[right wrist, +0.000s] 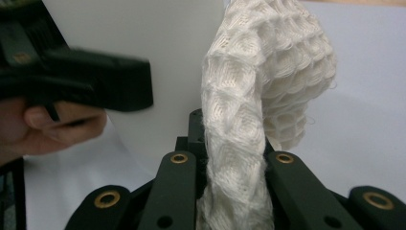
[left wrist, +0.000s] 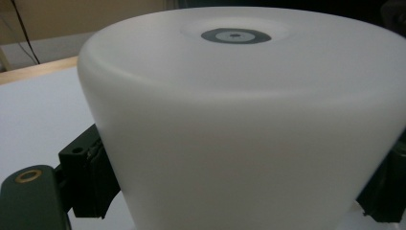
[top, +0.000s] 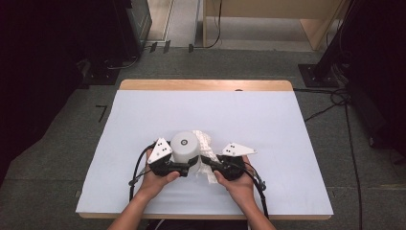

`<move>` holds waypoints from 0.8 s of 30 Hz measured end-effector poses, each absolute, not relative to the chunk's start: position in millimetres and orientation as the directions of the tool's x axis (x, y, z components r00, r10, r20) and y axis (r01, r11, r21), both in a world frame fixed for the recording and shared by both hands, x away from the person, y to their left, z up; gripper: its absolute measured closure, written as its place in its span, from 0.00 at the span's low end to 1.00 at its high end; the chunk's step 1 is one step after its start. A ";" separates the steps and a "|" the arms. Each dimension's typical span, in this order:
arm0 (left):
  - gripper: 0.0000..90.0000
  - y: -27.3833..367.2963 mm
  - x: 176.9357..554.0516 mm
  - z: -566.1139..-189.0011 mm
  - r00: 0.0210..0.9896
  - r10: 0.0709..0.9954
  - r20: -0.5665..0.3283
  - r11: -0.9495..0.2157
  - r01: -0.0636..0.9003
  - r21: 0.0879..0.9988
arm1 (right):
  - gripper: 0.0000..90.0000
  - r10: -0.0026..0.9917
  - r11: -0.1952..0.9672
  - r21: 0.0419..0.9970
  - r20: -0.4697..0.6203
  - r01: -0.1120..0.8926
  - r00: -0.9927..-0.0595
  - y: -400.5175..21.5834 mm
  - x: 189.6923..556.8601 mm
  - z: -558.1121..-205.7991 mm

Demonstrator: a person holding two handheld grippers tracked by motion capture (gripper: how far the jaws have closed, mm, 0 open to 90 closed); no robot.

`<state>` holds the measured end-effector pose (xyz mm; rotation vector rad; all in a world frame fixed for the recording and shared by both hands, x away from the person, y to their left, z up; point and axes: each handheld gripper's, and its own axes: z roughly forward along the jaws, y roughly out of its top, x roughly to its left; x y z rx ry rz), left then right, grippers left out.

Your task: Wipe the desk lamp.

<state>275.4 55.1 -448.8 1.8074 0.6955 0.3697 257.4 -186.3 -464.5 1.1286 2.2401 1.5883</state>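
While the left gripper (top: pixel 184 167) clamps the cup (top: pixel 186 146), open table (top: pixel 268 120) lies beyond.

Stood upside down on the table (top: pixel 143 124) near its front edge, the cup (top: pixel 185 146), with the left hand-held gripper (top: pixel 184 167) at its left, the cloth (top: pixel 205 143) touching its right, the right hand-held gripper (top: pixel 207 160) beside that.

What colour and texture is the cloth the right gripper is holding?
The cloth is off-white with a waffle-like woven pattern, clearest in the right gripper view.
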 end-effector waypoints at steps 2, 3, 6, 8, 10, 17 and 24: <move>0.10 53.8 276.8 -451.0 0.772 0.633 -0.063 -0.242 0.274 0.931 | 0.88 0.665 0.141 0.871 0.269 0.471 -0.697 -186.8 257.9 -462.8; 0.10 52.1 277.5 -453.1 0.767 0.640 -0.048 -0.258 0.273 0.927 | 0.88 0.666 0.133 0.877 0.266 0.461 -0.697 -188.5 258.2 -461.0; 0.10 46.4 277.7 -460.2 0.756 0.655 -0.006 -0.290 0.259 0.921 | 0.88 0.686 0.101 0.890 0.262 0.445 -0.679 -197.0 258.3 -456.2; 0.10 43.9 276.8 -462.9 0.757 0.653 0.007 -0.302 0.252 0.919 | 0.88 0.703 0.086 0.889 0.265 0.449 -0.660 -203.1 258.9 -455.9; 0.10 41.2 276.1 -465.7 0.752 0.658 0.044 -0.338 0.243 0.909 | 0.88 0.713 0.080 0.890 0.264 0.450 -0.649 -207.3 260.4 -457.2; 0.09 42.5 276.7 -470.5 0.754 0.657 0.025 -0.349 0.275 0.896 | 0.88 0.712 0.060 0.884 0.287 0.463 -0.641 -206.8 262.8 -459.1; 0.05 48.8 267.3 -467.7 0.694 0.720 -0.002 -0.298 0.312 0.902 | 0.87 0.714 0.072 0.884 0.277 0.461 -0.643 -207.2 263.8 -461.2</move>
